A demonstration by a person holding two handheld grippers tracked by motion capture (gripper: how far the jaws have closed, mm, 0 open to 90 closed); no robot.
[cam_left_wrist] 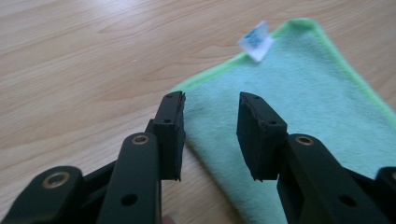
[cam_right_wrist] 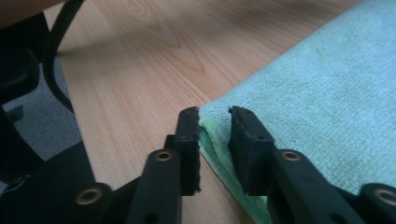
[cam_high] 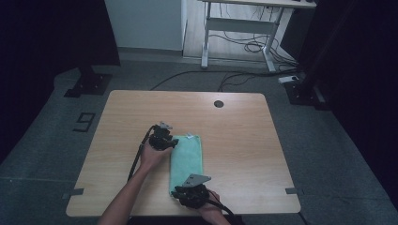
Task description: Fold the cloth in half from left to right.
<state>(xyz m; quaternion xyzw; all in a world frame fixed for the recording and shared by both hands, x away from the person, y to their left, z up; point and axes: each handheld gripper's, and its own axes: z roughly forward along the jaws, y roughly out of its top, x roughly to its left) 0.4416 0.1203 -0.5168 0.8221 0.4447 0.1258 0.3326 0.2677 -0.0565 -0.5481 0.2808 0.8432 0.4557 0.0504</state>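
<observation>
A pale wooden table (cam_high: pixel 234 122) carries a green cloth (cam_high: pixel 187 161), folded into a long narrow strip that runs from mid-table toward the near edge, a little left of centre. It is soft, fleecy mint towelling with a brighter green stitched hem, and a small white label (cam_left_wrist: pixel 256 41) with blue print sticks out at its far end. The left gripper (cam_high: pixel 171 142) hovers at the strip's far left corner, jaws apart with that corner's edge between them, not pinched. The right gripper (cam_high: pixel 180 192) sits at the near left corner; its jaws straddle the doubled hem there, parted a little, pads not pressing on the fabric.
</observation>
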